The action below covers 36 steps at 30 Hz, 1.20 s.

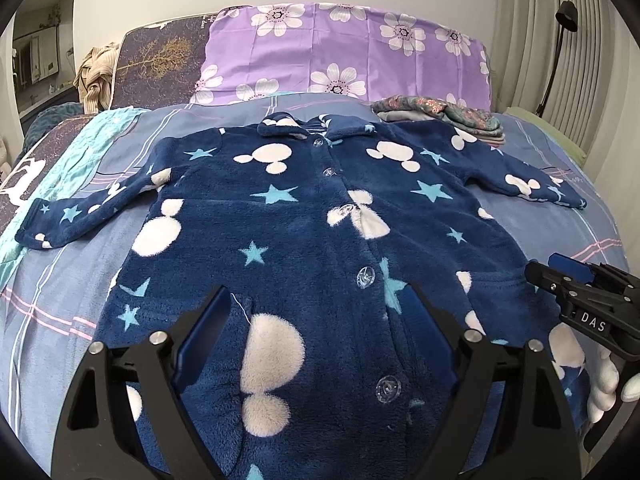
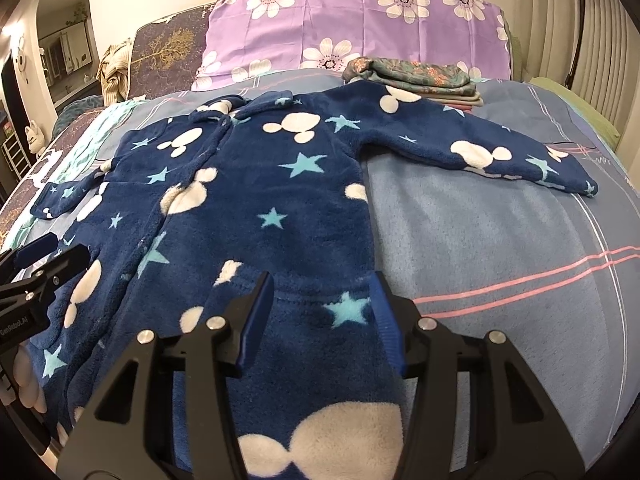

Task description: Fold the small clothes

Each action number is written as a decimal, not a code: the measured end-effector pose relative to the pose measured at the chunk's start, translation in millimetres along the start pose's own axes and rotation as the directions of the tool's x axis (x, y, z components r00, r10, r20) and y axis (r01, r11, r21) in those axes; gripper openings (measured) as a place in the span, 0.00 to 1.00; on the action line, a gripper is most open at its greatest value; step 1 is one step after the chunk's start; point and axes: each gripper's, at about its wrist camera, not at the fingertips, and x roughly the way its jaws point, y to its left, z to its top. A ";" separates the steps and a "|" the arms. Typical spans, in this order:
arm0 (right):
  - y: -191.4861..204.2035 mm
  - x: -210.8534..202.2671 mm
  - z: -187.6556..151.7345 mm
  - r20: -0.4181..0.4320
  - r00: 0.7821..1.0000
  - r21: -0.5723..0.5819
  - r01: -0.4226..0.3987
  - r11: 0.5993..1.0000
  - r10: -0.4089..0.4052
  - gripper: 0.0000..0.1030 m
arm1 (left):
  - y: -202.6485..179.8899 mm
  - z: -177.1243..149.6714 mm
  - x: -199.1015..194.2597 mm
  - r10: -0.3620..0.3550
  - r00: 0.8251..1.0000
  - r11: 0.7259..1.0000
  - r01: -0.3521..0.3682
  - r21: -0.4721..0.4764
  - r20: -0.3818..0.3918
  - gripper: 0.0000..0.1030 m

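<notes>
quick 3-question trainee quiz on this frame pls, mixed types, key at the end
1. True or false: the navy fleece romper with stars and white mouse heads lies flat, front up, with both sleeves spread out.
2. Multiple choice: what sits by the romper's sleeve near the purple flowered pillow? A) a folded stack of floral clothes B) a shoe C) a book
3. Short answer: is the left gripper or the right gripper clamped on the romper?

Key: 1 true; 2 A; 3 neither, since both stand open above the romper's lower part.
</notes>
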 end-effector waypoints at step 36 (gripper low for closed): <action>6.4 5.2 12.3 -0.025 1.000 -0.013 0.008 1.000 -0.009 0.61 | 204.6 25.9 21.4 0.006 1.000 0.864 -0.001 -0.503 0.008 0.54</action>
